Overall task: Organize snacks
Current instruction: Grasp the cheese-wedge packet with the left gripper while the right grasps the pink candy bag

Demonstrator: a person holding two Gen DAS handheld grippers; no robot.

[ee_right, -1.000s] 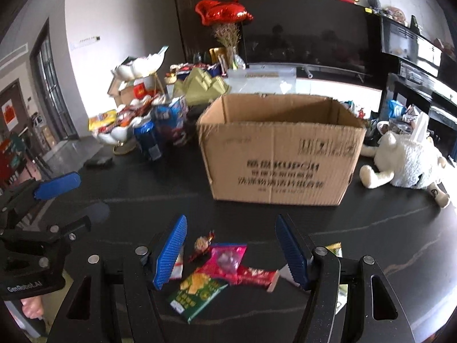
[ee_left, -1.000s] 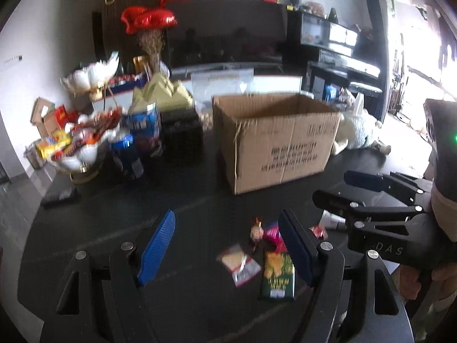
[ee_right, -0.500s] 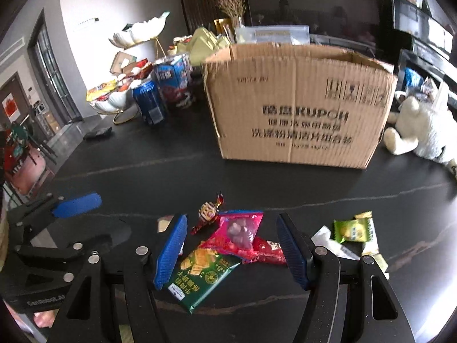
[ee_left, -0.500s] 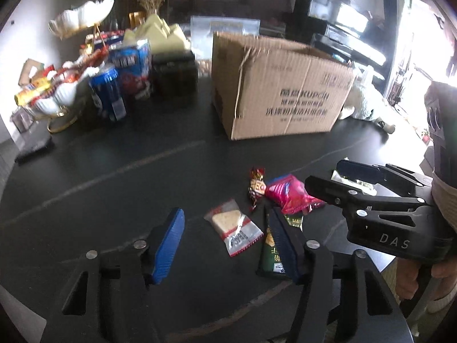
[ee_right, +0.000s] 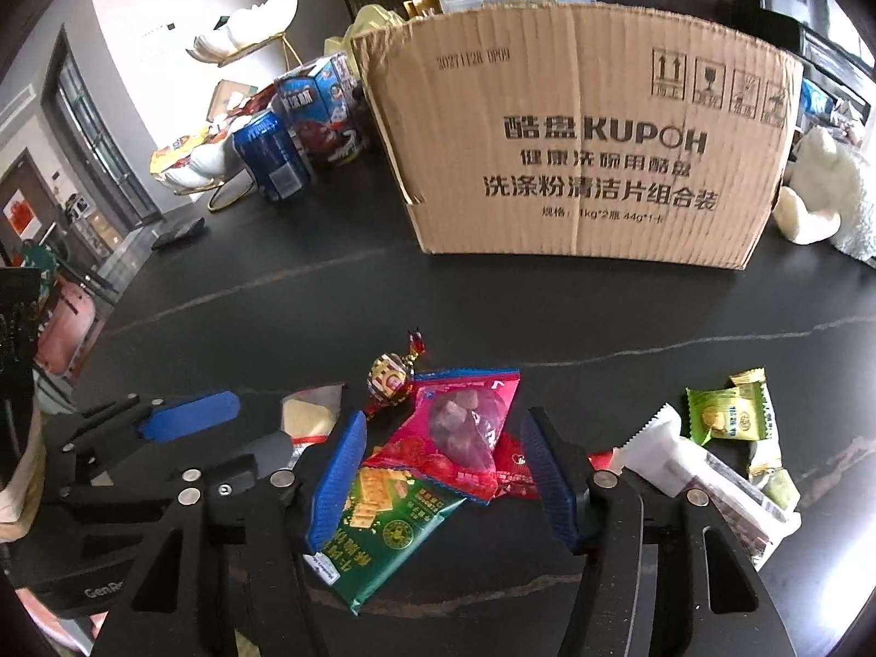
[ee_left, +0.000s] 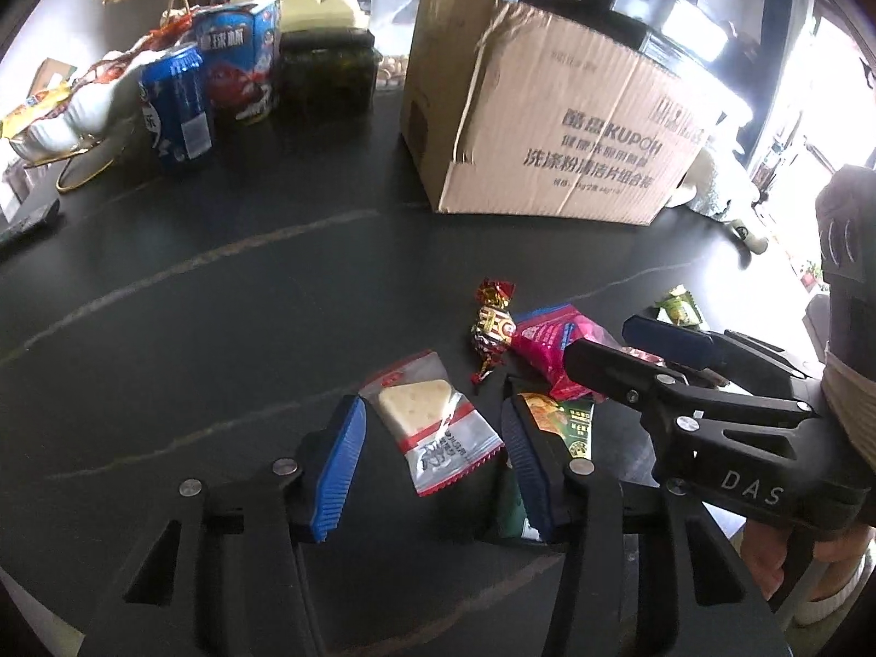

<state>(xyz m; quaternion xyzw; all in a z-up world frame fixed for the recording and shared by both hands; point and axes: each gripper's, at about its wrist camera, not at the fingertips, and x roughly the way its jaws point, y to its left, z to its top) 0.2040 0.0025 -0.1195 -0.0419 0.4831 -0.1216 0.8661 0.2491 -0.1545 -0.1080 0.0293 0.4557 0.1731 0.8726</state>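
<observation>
Loose snacks lie on the black table in front of an open cardboard box (ee_left: pixel 553 126) (ee_right: pixel 591 153). My left gripper (ee_left: pixel 432 438) is open, its jaws either side of a clear red-edged cracker packet (ee_left: pixel 432 427). My right gripper (ee_right: pixel 443 471) is open over a pink snack bag (ee_right: pixel 465 432) and a green biscuit packet (ee_right: pixel 383 531). A gold-red wrapped candy (ee_left: pixel 493 328) (ee_right: pixel 391 380) lies just beyond. The right gripper also shows in the left wrist view (ee_left: pixel 629 350), and the left gripper shows in the right wrist view (ee_right: pixel 213 432).
Green and white packets (ee_right: pixel 722 438) lie at the right. A blue can (ee_left: pixel 178 109), a blue snack carton (ee_left: pixel 241 65), a dark jar (ee_left: pixel 328 76) and a white snack bowl (ee_left: pixel 65 115) stand at back left. A white plush toy (ee_right: pixel 826 191) sits right of the box.
Both grippers have dropped lower and moved forward toward the snacks. The cracker packet now sits between the left jaws and the pink bag between the right jaws.
</observation>
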